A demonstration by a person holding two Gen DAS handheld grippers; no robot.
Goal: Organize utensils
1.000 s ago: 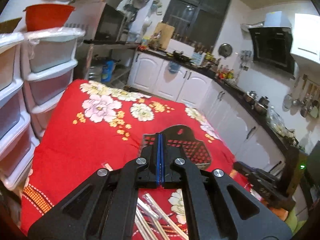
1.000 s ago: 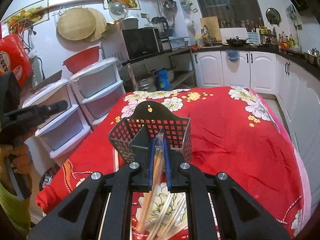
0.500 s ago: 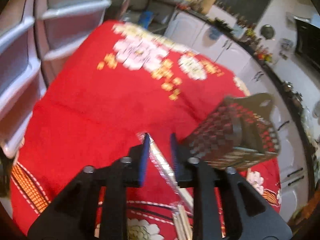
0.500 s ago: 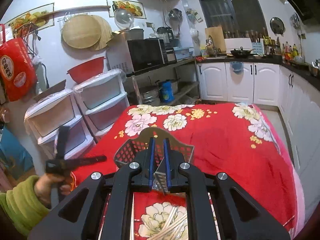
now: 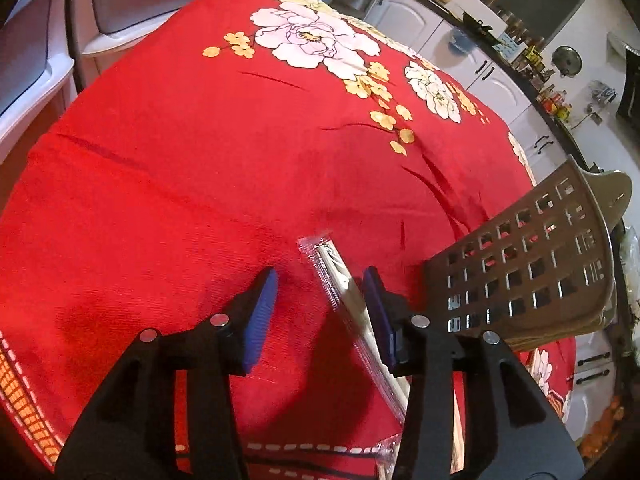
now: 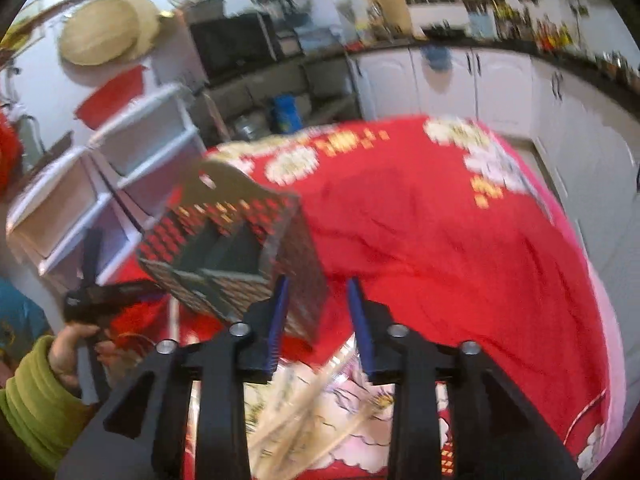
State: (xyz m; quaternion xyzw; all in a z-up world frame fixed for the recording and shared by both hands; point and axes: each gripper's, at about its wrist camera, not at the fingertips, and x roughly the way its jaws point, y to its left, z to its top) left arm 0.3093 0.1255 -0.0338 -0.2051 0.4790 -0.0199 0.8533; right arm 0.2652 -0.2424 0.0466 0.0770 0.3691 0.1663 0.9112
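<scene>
Left wrist view: the left gripper point(image 5: 320, 312), shut a second ago, is opening its jaws astride a wrapped pair of chopsticks point(image 5: 340, 284) lying on the red cloth point(image 5: 180, 160); centring them before closing would serve best. Right wrist view: the right gripper point(image 6: 316, 312) is opening, empty, its packet gone, beside the tilted basket point(image 6: 232, 236).

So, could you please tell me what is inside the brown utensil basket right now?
The right wrist view shows the basket tipped, with dark dividers and compartments that look empty. The picture is blurred and the compartment bottoms are hidden, so something small could lie there unseen.
</scene>
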